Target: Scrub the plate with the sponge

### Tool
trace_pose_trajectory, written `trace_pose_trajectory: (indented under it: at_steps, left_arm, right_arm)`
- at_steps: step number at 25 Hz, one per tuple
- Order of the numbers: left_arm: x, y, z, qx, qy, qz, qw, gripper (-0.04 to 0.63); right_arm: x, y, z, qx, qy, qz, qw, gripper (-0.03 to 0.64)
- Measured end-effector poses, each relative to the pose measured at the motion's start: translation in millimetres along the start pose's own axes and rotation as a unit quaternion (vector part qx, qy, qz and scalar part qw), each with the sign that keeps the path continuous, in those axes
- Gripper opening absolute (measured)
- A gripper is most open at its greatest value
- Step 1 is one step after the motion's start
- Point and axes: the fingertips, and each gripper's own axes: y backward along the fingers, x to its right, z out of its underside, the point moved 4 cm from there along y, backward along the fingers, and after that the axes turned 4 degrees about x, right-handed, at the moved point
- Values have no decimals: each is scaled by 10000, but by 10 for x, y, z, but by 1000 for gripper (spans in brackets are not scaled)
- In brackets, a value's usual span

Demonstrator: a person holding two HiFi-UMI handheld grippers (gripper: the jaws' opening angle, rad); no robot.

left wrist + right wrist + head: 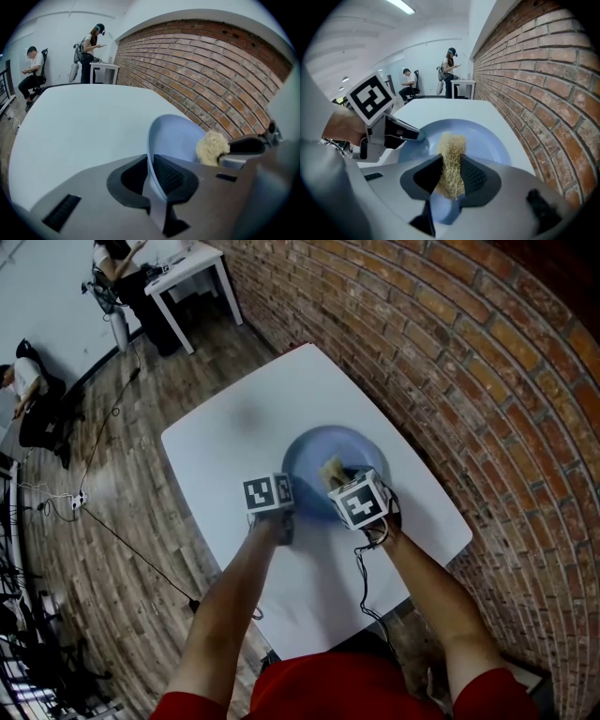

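A pale blue plate (323, 457) lies on the white table (234, 442) near its right side. My left gripper (286, 507) is shut on the plate's near-left rim (151, 154), which runs edge-on between its jaws. My right gripper (339, 476) is shut on a tan fibrous sponge (451, 161) and holds it over the plate's inside (485, 140). The sponge (212, 146) also shows in the left gripper view, just right of the plate (176, 136). Whether the sponge touches the plate surface I cannot tell.
A brick wall (469, 362) runs close along the table's right side. Wooden floor (103, 521) with cables lies to the left. A second white table (192, 273) and two people, one seated (28, 390), are far back.
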Motion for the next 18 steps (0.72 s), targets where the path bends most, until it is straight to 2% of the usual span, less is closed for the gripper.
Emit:
trace_pose_trajectory:
  at_steps: [4, 7, 14, 18]
  left_arm:
    - [0, -4, 16, 29, -54, 12, 10000, 49]
    - [2, -49, 1, 97, -180, 55, 9998, 49]
    - [-8, -51, -8, 137, -255, 70, 9996, 49]
    - [3, -43, 22, 20, -124, -18, 9999, 51]
  right_arm:
    - [-376, -105, 29, -51, 132, -315, 9994, 120]
    - [-406, -161, 94, -158, 167, -323, 9992, 120]
    - [-14, -76, 275, -439, 108, 91, 9989, 120]
    - [273, -2, 350, -500, 11, 357, 9981, 120]
